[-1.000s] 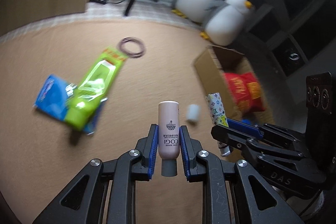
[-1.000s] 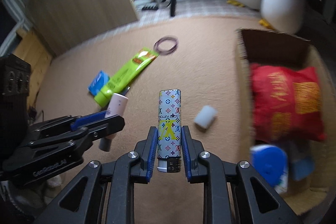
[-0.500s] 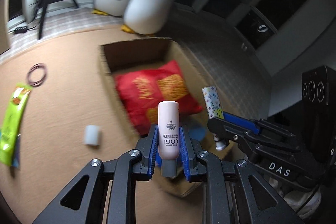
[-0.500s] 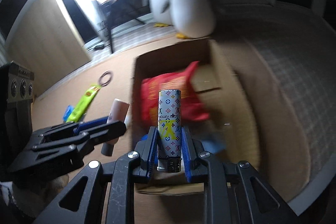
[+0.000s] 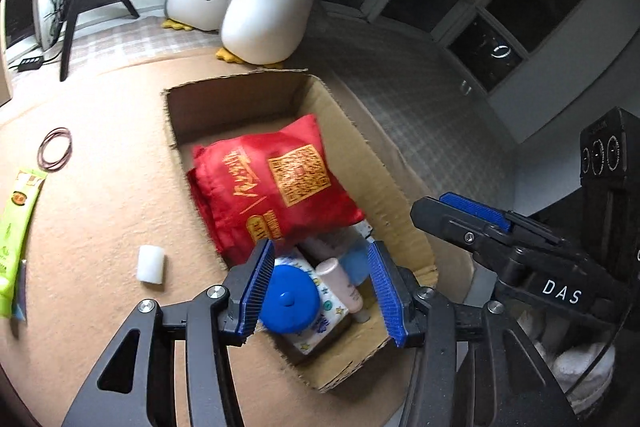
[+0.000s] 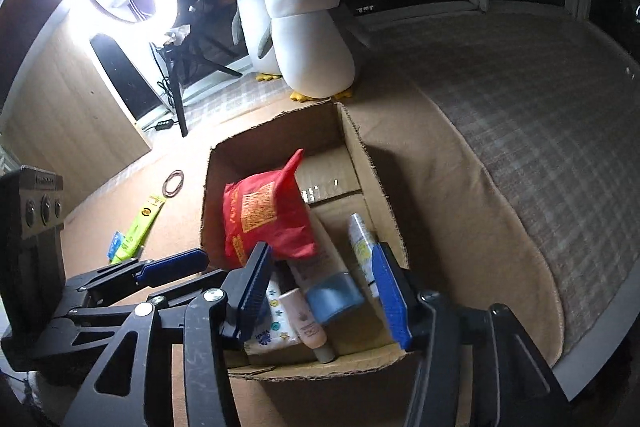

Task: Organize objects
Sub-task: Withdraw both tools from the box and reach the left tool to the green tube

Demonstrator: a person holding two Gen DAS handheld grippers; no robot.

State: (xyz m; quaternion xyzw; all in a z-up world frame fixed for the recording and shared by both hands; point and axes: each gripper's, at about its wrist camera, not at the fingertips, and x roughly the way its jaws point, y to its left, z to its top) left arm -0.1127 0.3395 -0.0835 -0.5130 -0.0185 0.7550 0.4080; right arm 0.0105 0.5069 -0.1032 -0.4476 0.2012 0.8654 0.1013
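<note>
My left claw and right claw, stamped "DAS", have just been opening; both gape empty over the cardboard box, pink tube lying inside.

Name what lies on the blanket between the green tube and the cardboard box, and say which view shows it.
A small white cylinder lies alone on the tan blanket between the green tube and the cardboard box. The left wrist view shows it.
</note>
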